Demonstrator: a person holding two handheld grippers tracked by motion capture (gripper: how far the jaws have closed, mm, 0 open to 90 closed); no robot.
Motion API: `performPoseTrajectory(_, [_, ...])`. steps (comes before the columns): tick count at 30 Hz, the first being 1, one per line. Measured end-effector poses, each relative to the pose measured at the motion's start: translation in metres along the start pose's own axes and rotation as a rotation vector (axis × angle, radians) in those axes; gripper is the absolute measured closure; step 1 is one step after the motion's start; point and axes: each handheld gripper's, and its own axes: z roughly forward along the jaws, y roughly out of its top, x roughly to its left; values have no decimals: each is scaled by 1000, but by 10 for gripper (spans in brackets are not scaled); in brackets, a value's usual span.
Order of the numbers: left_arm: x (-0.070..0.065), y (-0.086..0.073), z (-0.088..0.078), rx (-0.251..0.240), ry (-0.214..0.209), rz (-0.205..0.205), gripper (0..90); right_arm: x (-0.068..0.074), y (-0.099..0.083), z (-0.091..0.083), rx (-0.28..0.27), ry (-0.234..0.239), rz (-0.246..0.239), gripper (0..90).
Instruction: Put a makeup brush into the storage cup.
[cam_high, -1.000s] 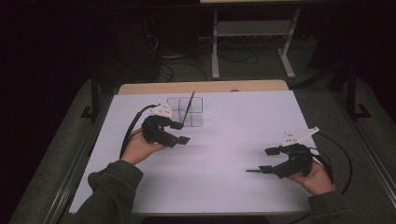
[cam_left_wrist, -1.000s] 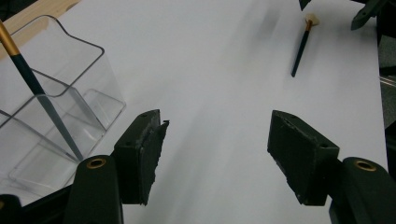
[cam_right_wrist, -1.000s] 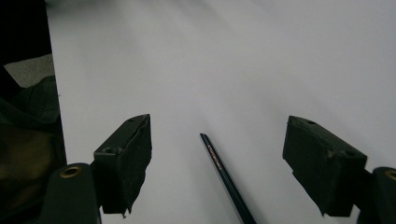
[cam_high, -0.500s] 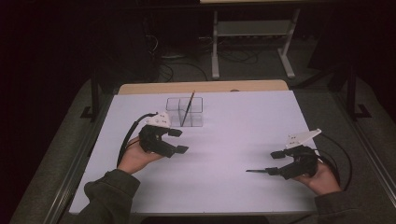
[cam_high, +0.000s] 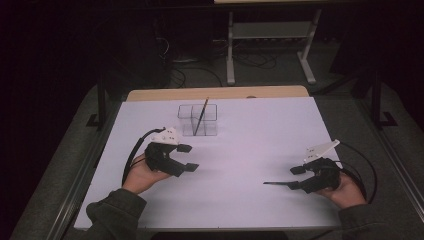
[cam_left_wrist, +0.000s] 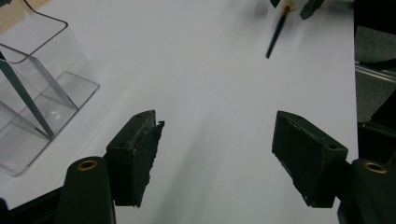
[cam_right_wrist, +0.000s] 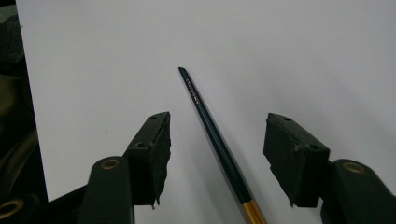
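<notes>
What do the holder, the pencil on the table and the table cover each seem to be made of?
Holder: clear hard plastic, probably acrylic; you see through its glossy walls, and the edges catch light.
Pencil: likely painted wood, with dark green glossy paint, small printed lettering and a gold metallic-looking band near one end.
Cover: a smooth matte white sheet, paper or plastic; which one the look leaves open.

Pencil (cam_right_wrist: 219, 144) runs off the right gripper view's bottom edge past its gold band so its end is unseen, clear organizer (cam_left_wrist: 37, 93) is cropped at the left gripper view's left edge, pencil print unreadable, probably a brand name.
</notes>
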Motion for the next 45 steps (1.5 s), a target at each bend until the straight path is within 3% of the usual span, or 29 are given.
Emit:
performPoseTrajectory(23, [-4,-20,-10,-14,10,-22,295,-4,1,9,105,12,-48,624])
performPoseTrajectory(45, [-3,-21,-7,0,-2,-23,293,-7,-1,17,156,-15,-133,790])
